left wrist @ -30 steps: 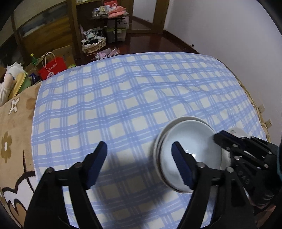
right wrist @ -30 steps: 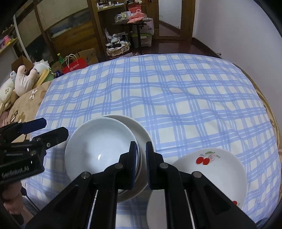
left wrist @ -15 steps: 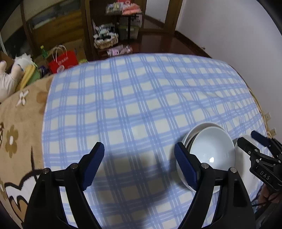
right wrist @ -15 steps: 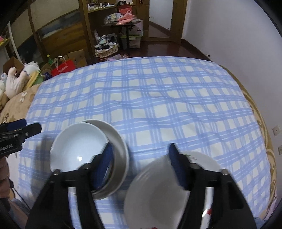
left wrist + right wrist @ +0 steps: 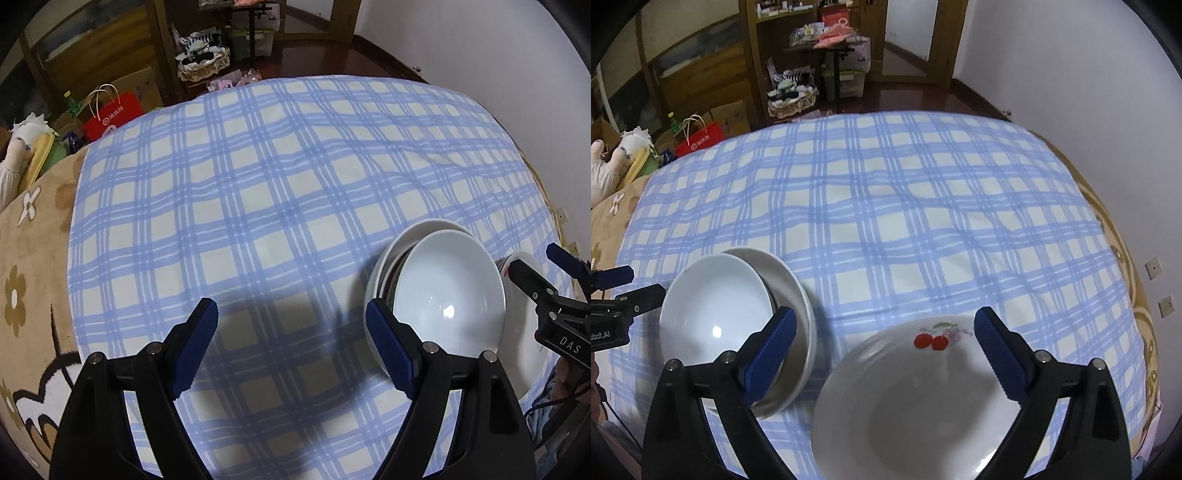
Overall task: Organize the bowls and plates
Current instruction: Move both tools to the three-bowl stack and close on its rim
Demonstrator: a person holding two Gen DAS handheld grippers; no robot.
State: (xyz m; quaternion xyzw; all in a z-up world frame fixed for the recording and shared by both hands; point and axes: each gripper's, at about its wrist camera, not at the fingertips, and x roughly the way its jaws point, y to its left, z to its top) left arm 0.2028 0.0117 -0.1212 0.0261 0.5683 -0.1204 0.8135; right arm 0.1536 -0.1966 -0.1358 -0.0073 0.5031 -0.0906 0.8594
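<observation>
1. Sat near the front edge of the blue-checked cloth (image 5: 905,206): white bowl (image 5: 713,314), nested tilted in the larger bowl (image 5: 798,295) beneath, with a dark-rimmed dish just glimpsed between the two.
2. Lay just right of that stack, close but apart from it: cherry-printed plate (image 5: 923,387), flat on the cloth, red cherries toward its far rim.
3. Hung above the plate: right gripper (image 5: 884,336), jaws spreading apart and nearly at full width, nothing gripped; blue pads (image 5: 997,354) clear of the plate, left pad over the edge of the larger bowl.
4. Hovered over bare cloth left of the stack: left gripper (image 5: 291,339), jaws released and wide, nothing between them; right pad in front of the stack's rim in the left wrist view, contact impossible to tell.
5. Showed at the left edge of the right wrist view: tips of the left gripper, beside the white bowl.
6. Spread under the cloth: tan flower-patterned blanket (image 5: 26,266).
7. Stood beyond on the dark floor: red paper bag (image 5: 700,138), woven basket (image 5: 792,101), wooden shelving (image 5: 701,66), a plush toy (image 5: 605,166) at far left.
</observation>
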